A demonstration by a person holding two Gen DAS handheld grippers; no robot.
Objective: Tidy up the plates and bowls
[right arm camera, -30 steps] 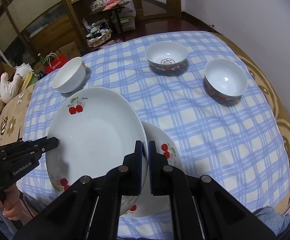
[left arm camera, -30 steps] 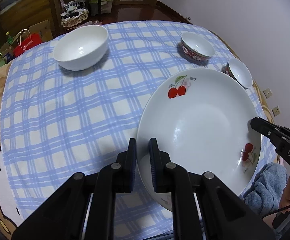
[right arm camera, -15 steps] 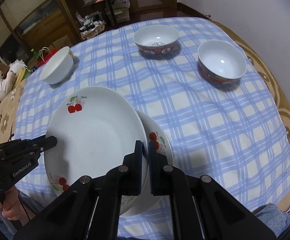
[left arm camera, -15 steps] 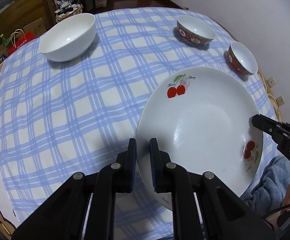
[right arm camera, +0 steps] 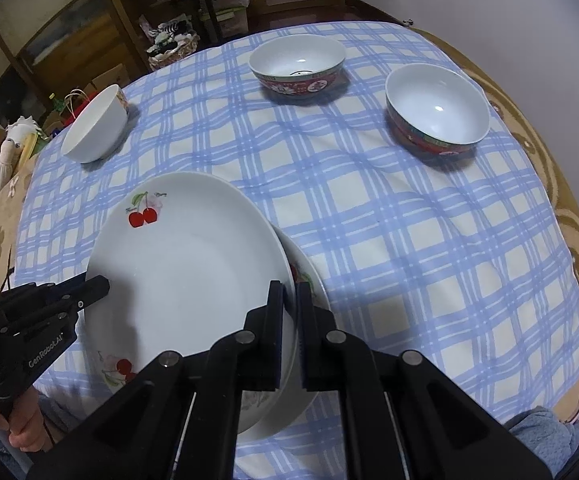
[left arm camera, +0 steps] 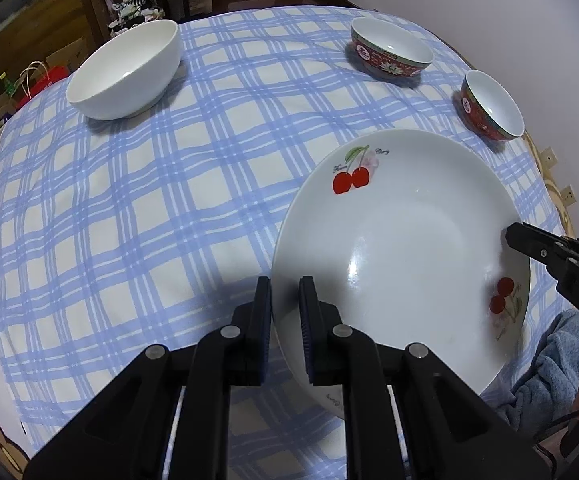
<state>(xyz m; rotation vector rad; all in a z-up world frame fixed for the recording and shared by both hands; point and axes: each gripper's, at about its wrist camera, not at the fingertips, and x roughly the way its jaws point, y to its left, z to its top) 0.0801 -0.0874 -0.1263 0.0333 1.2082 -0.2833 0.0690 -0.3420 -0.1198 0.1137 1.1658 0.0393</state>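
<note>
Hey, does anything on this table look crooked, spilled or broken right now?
Nothing spilled or broken. Only the large cherry plate sits askew: held at opposite rims by both grippers, it overlaps off-centre a smaller cherry plate beneath. The three bowls stand upright.

Table [right arm camera: 561,184], checked cloth [right arm camera: 409,240], three bowls

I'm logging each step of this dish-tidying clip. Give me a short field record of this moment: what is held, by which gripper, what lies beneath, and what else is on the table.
held item: top cherry plate
left gripper: shut on the plate's left rim
right gripper: shut on the plate's right rim
beneath: second cherry plate, offset to the right, on the checked tablecloth
contact between plates: cannot tell
bowls apart on cloth: white bowl, two red patterned bowls
</note>
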